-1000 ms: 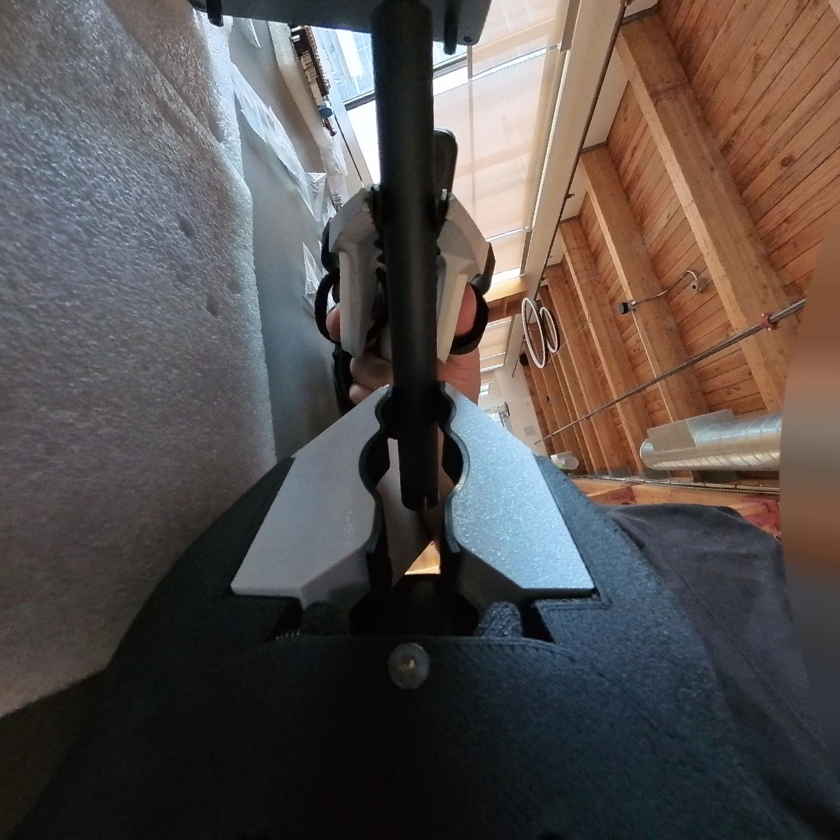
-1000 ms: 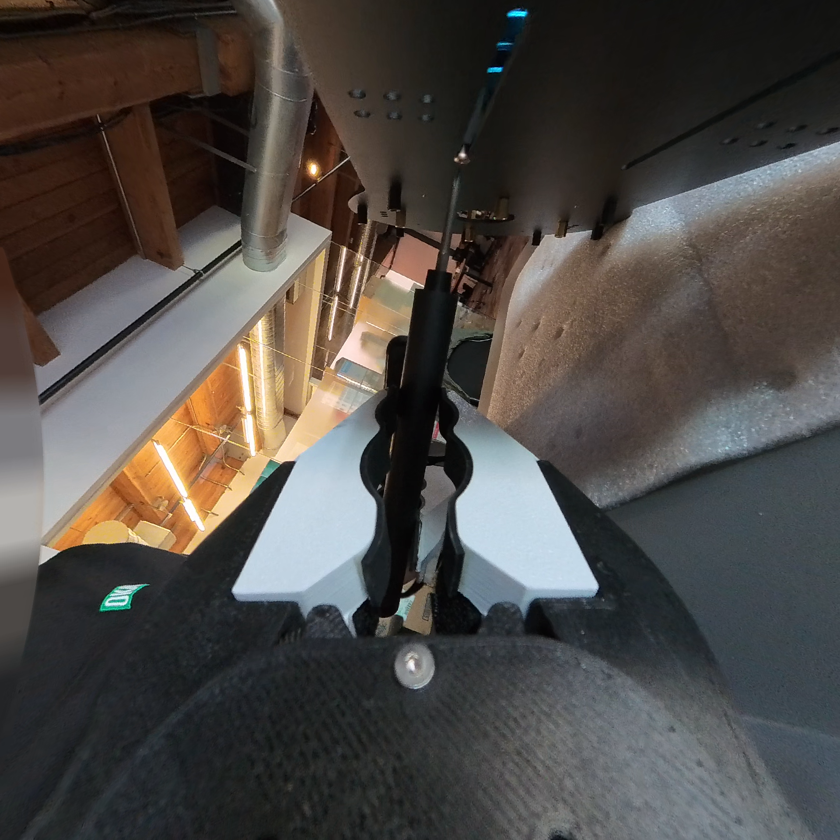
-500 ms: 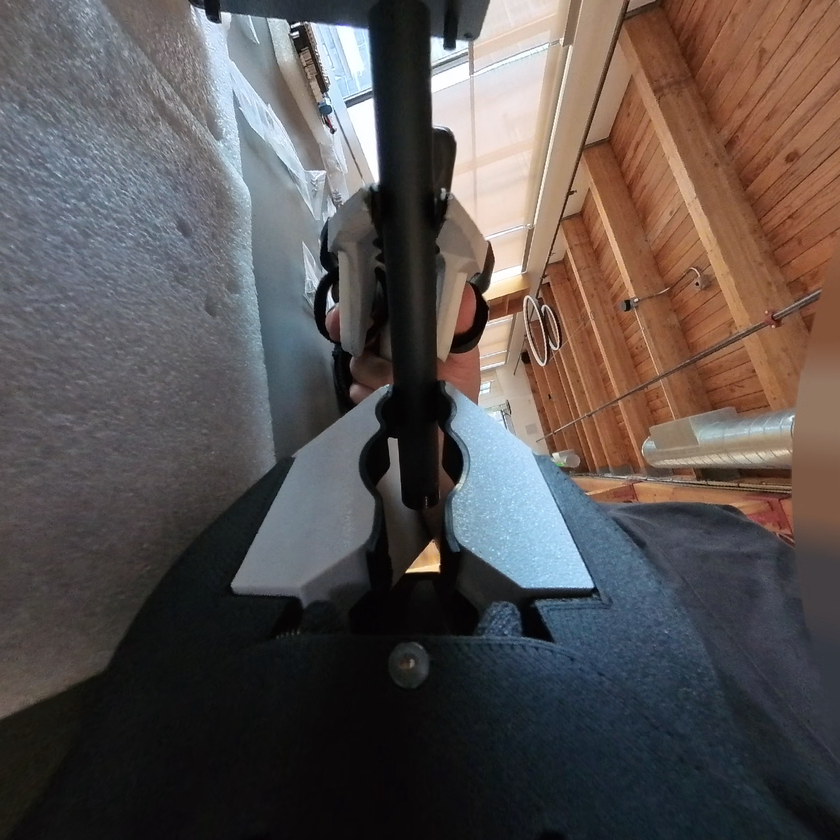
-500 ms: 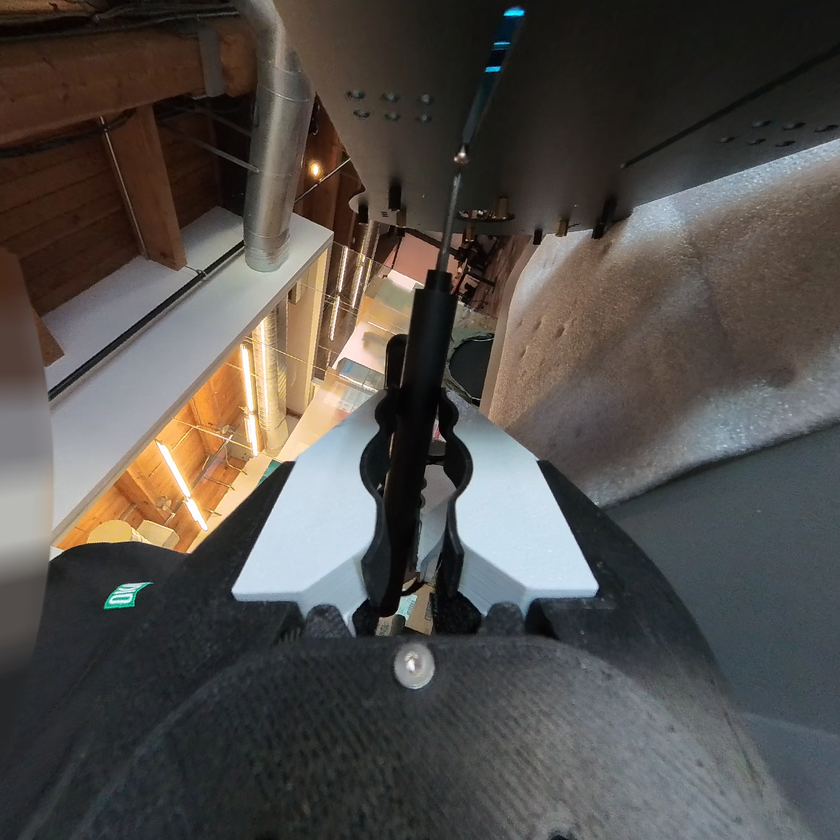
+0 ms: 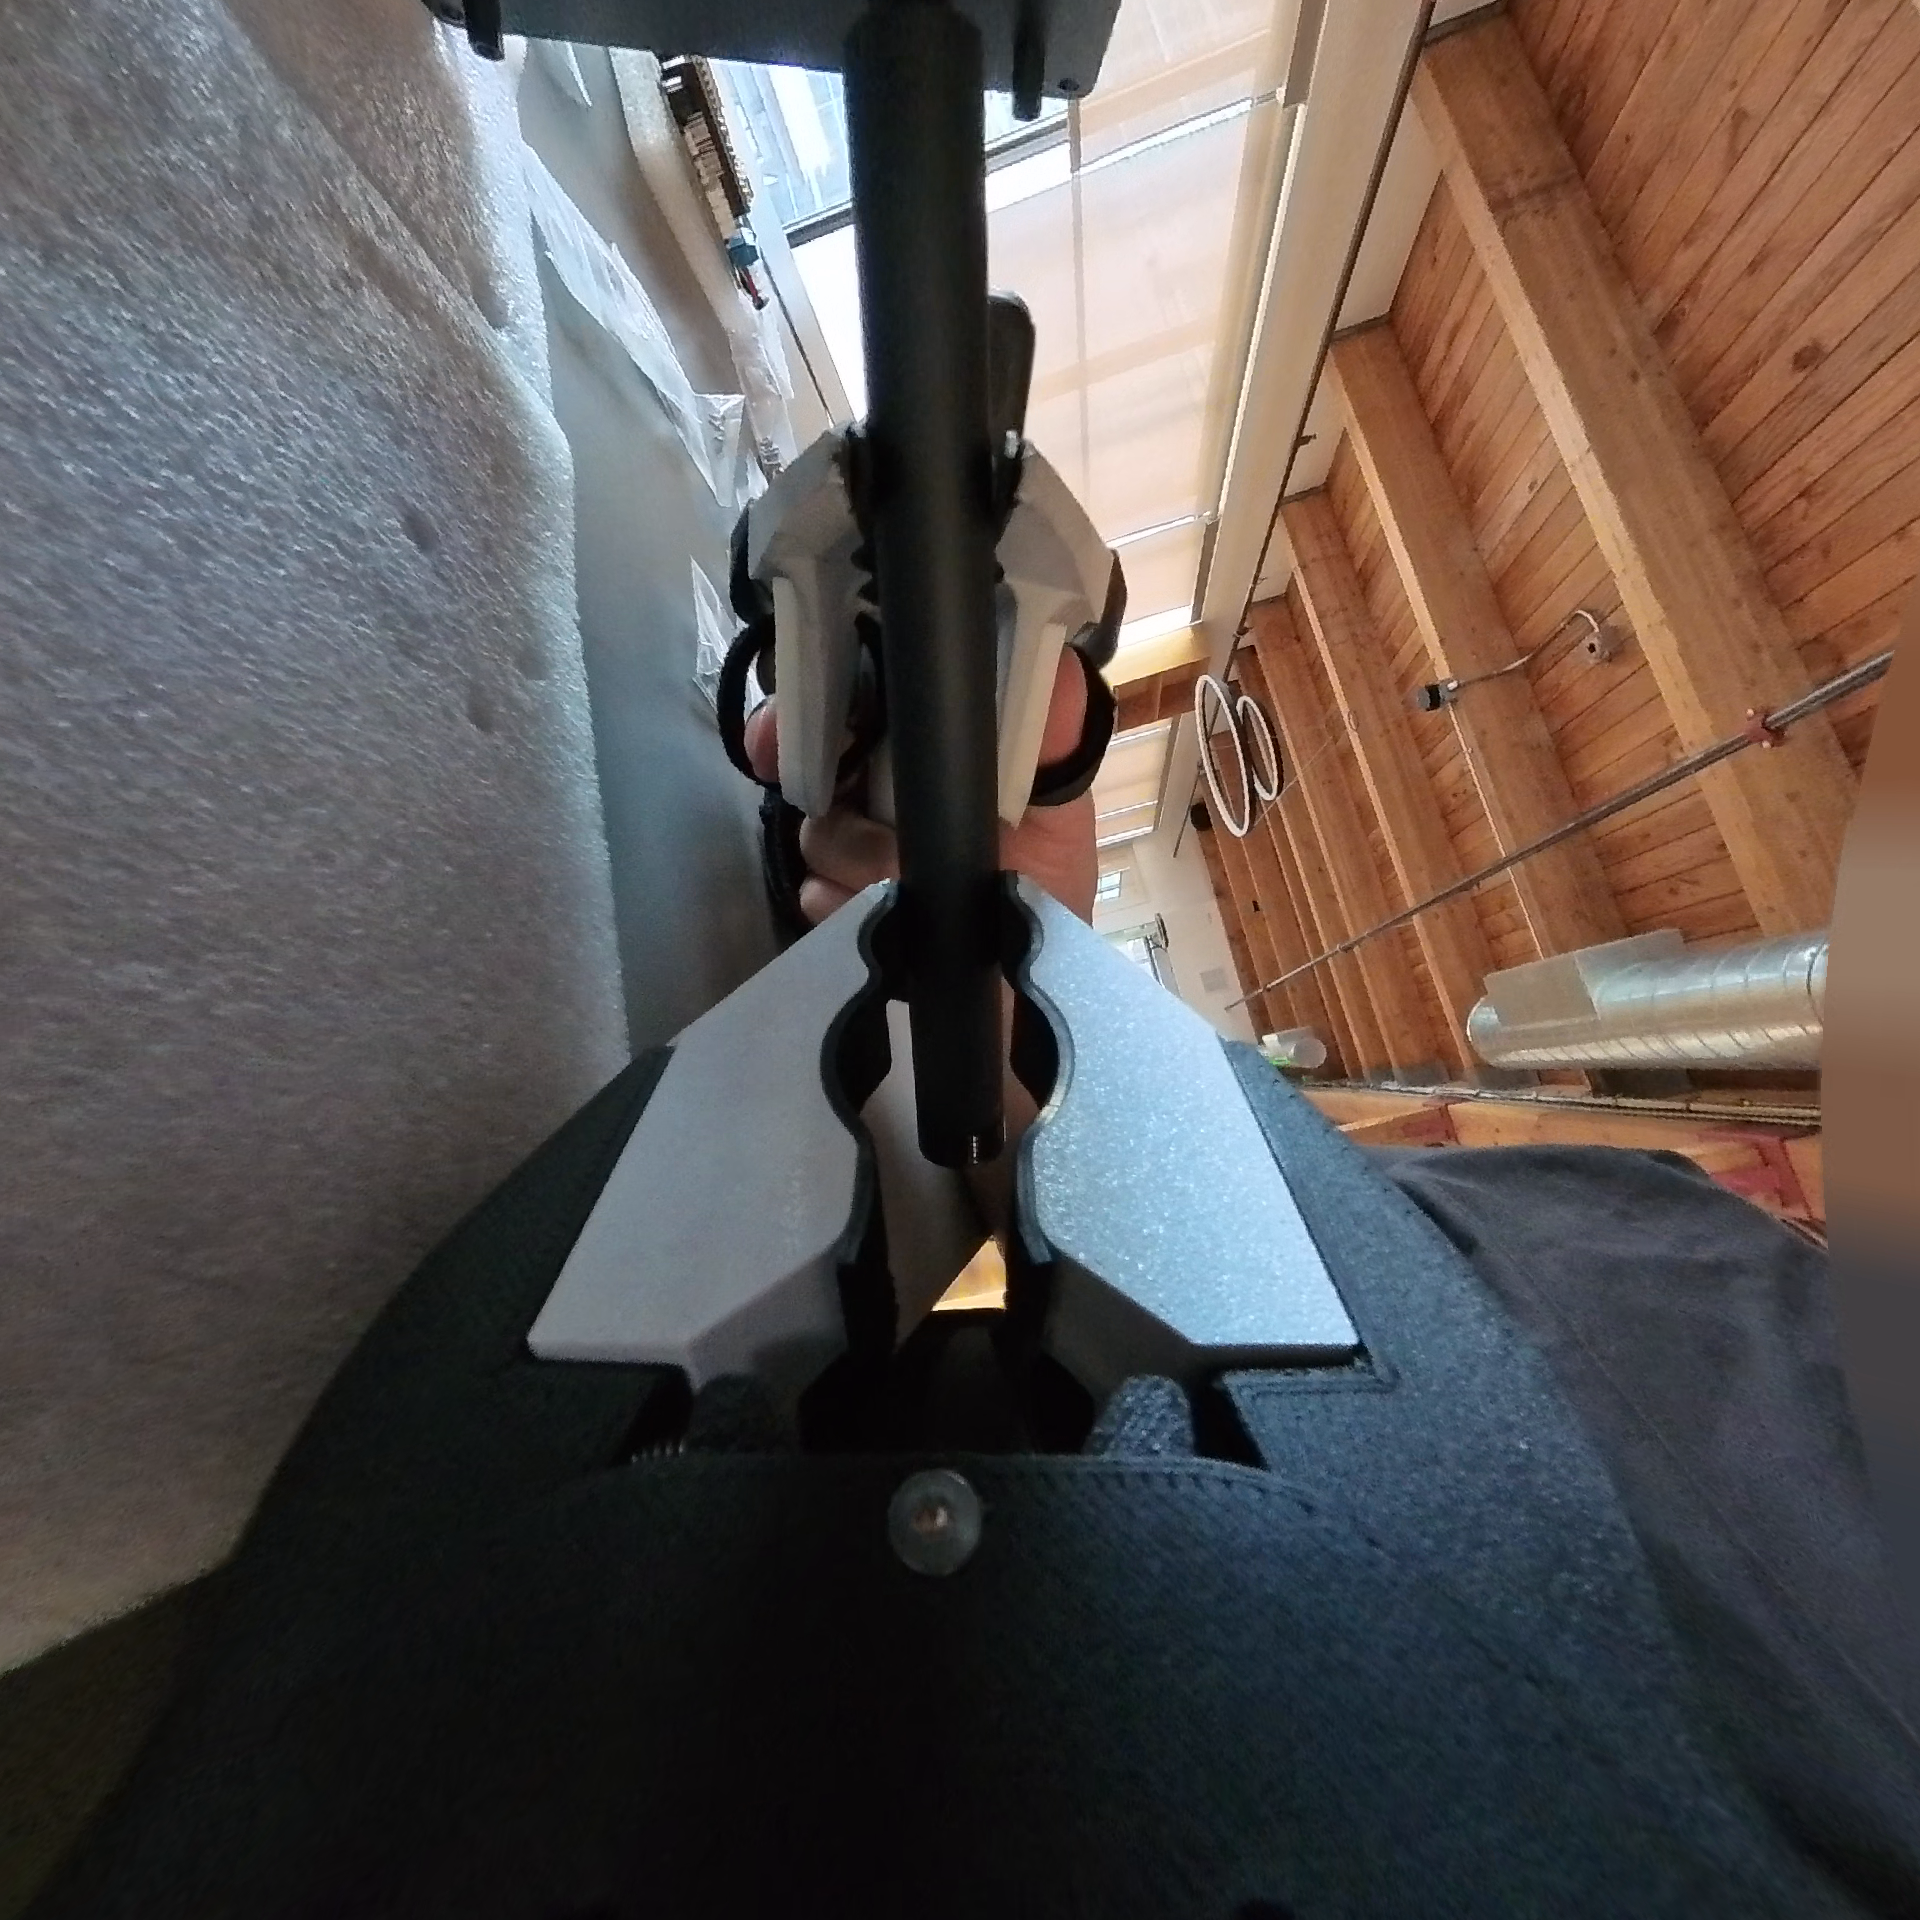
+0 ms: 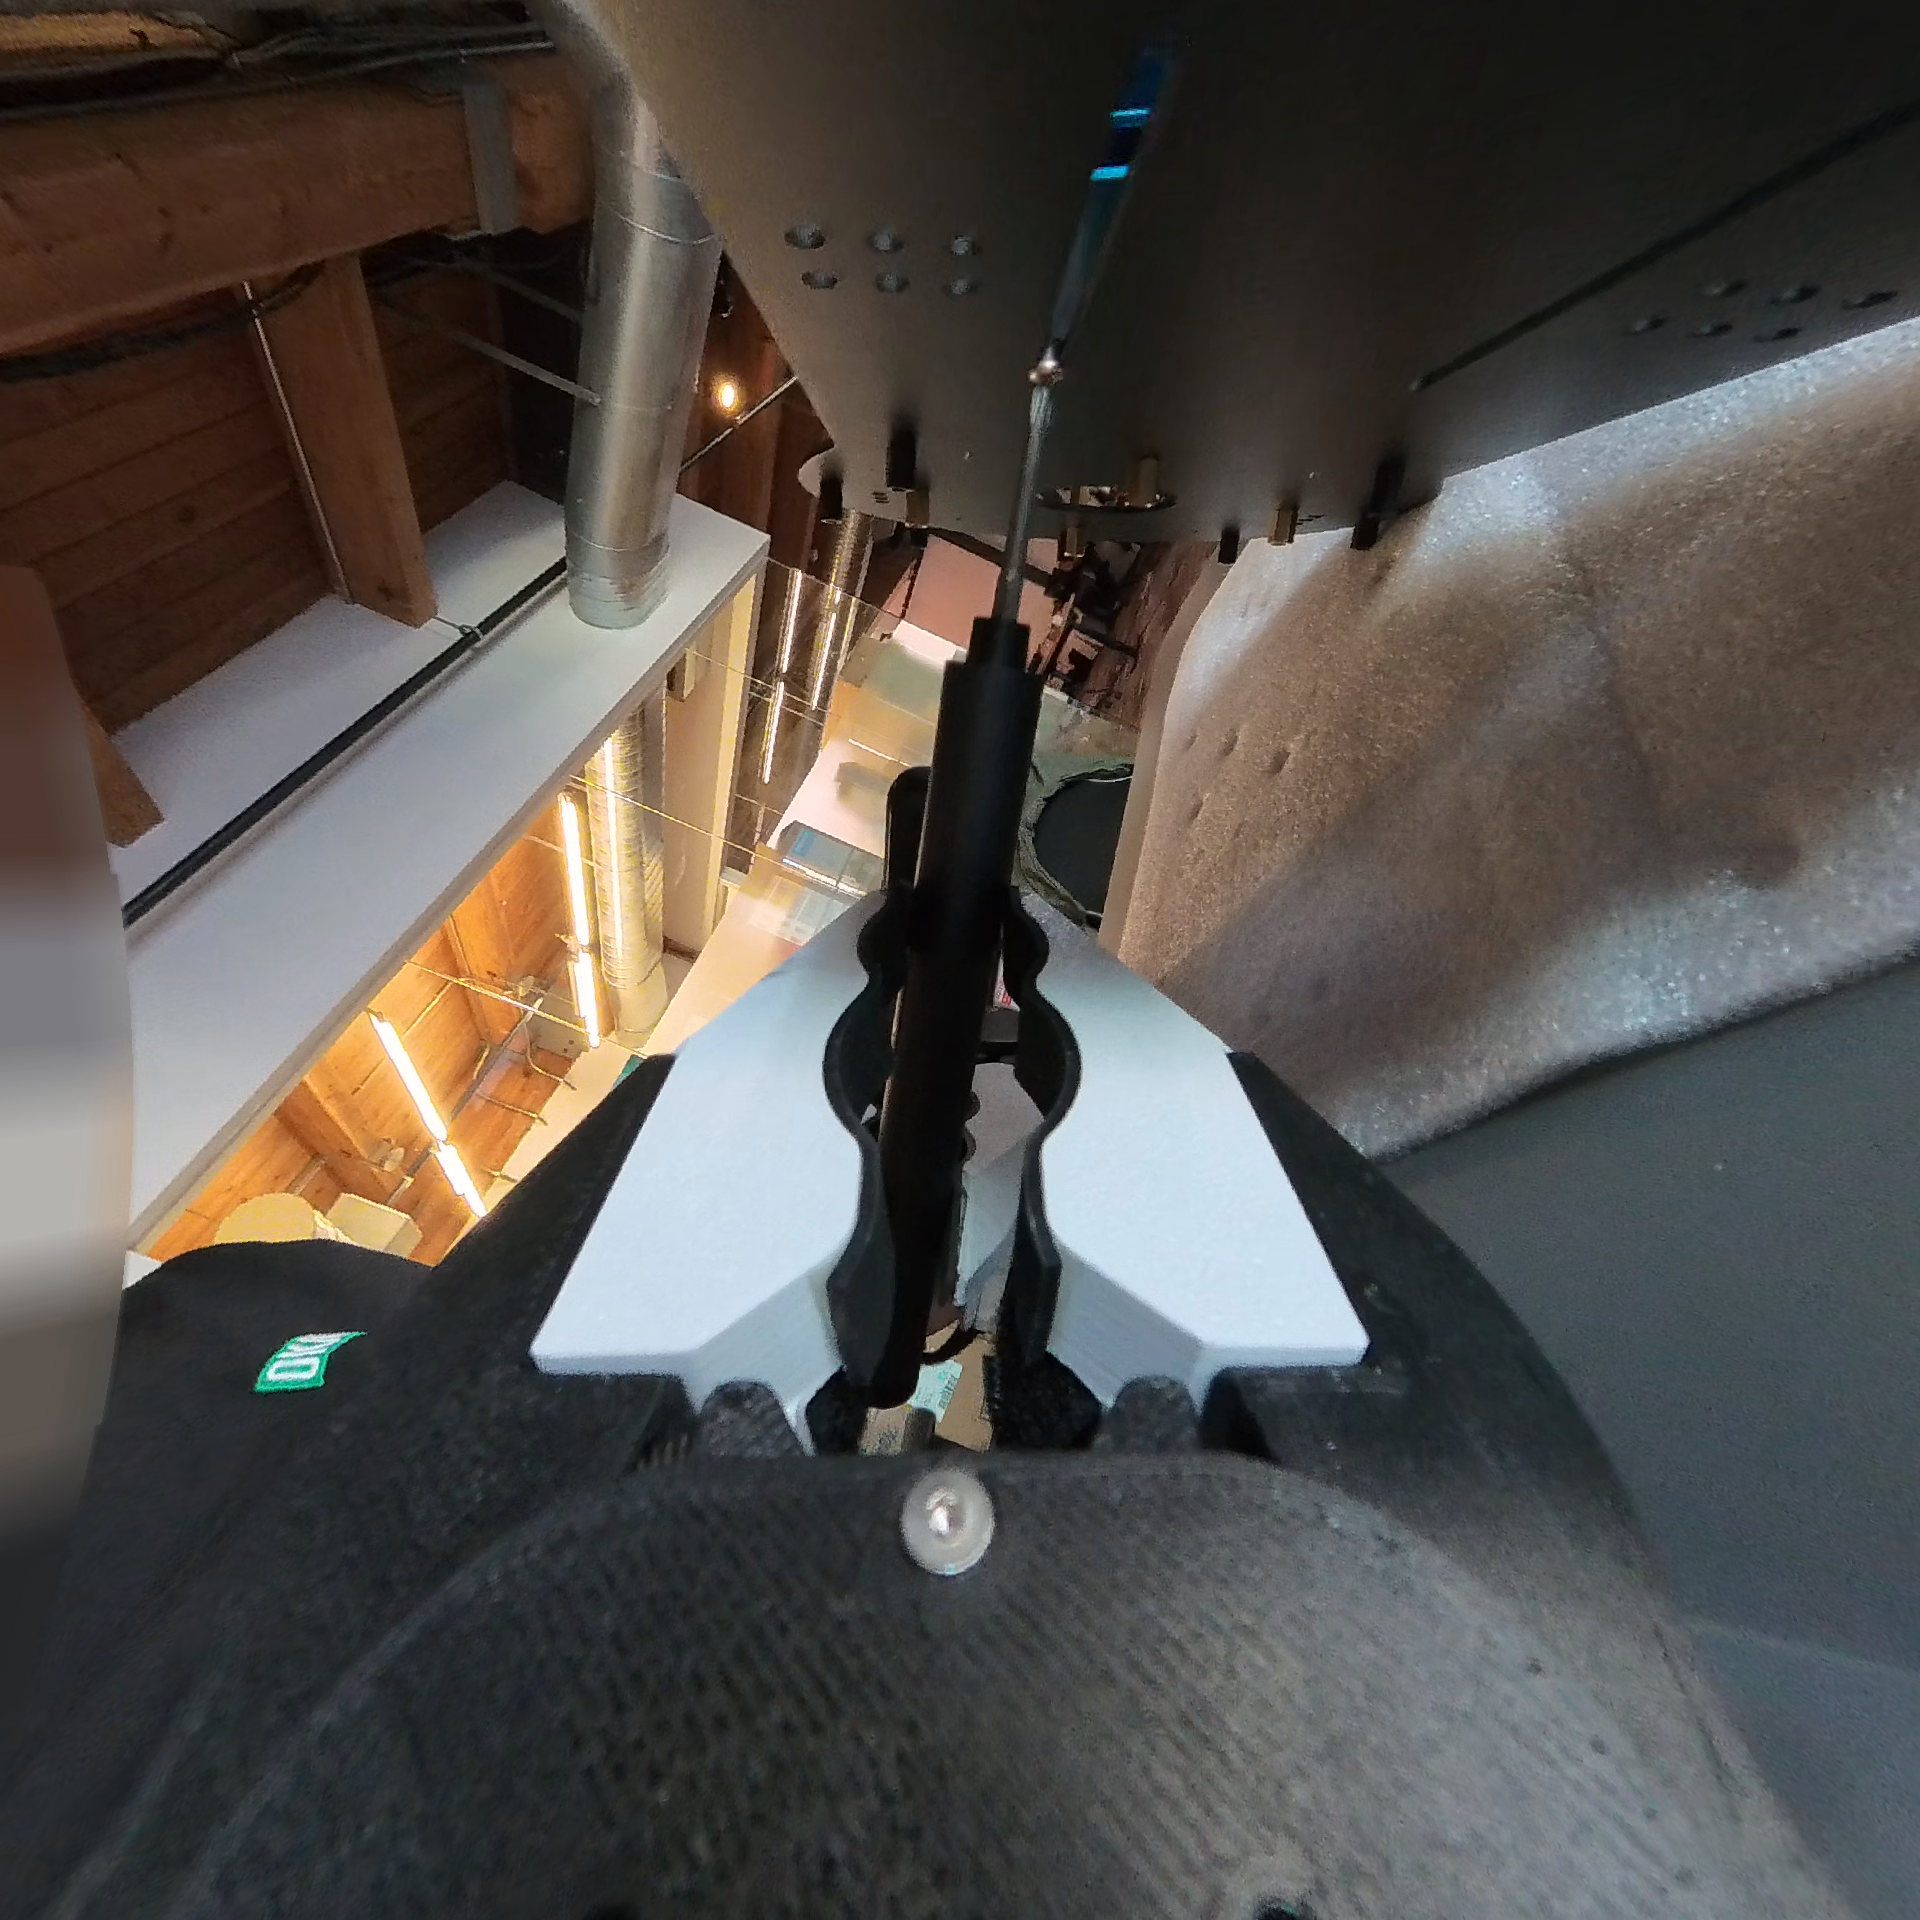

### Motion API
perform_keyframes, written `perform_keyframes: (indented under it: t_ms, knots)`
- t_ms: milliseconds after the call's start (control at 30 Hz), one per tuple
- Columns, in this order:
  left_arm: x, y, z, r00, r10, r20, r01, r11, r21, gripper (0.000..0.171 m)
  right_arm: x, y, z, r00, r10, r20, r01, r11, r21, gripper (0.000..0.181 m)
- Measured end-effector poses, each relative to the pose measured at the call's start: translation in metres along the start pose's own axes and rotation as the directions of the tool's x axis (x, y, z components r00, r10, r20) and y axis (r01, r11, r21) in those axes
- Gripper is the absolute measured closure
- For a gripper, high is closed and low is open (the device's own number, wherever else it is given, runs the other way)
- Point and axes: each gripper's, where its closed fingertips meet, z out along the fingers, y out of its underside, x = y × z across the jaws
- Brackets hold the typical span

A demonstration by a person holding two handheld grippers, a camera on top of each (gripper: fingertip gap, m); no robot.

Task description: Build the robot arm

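In the left wrist view my left gripper (image 5: 951,904) is shut on a black rod (image 5: 920,416). The rod runs up to a grey metal plate (image 5: 727,26), and its threaded end (image 5: 971,1148) sits between the jaws. Farther along the rod, a hand holds the right gripper, and its white fingers (image 5: 805,665) flank the rod. In the right wrist view my right gripper (image 6: 951,914) is shut on a black screwdriver (image 6: 971,810). The thin shaft (image 6: 1023,499) of the screwdriver points up at a small screw (image 6: 1044,366) on the grey metal plate (image 6: 1351,208).
White packing foam stands close on the left in the left wrist view (image 5: 260,623) and on the right in the right wrist view (image 6: 1507,779). Brass standoffs (image 6: 1143,478) and several holes (image 6: 883,260) mark the plate. Wooden ceiling beams (image 5: 1558,416) and a silver duct (image 6: 634,416) show behind.
Nothing has visibly changed apart from a very slight shift of both views; both grippers keep their hold.
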Motion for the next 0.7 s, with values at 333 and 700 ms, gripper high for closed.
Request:
perform_keyframes:
  t_ms: [333, 700]
  knots:
    - [0.0018, -0.0039, 0.001, 1.0, -0.009, -0.007, 0.009, 1.0, 0.001, 0.156, 0.0017, -0.0018, 0.0009, 1.0, -0.017, -0.019, 0.017, 1.0, 0.015, 0.165]
    - [0.0052, -0.0072, 0.0023, 0.996, -0.052, -0.067, 0.053, 0.998, 0.02, 0.155, 0.0019, -0.002, 0.0023, 0.994, -0.063, -0.086, 0.066, 0.997, 0.041, 0.165]
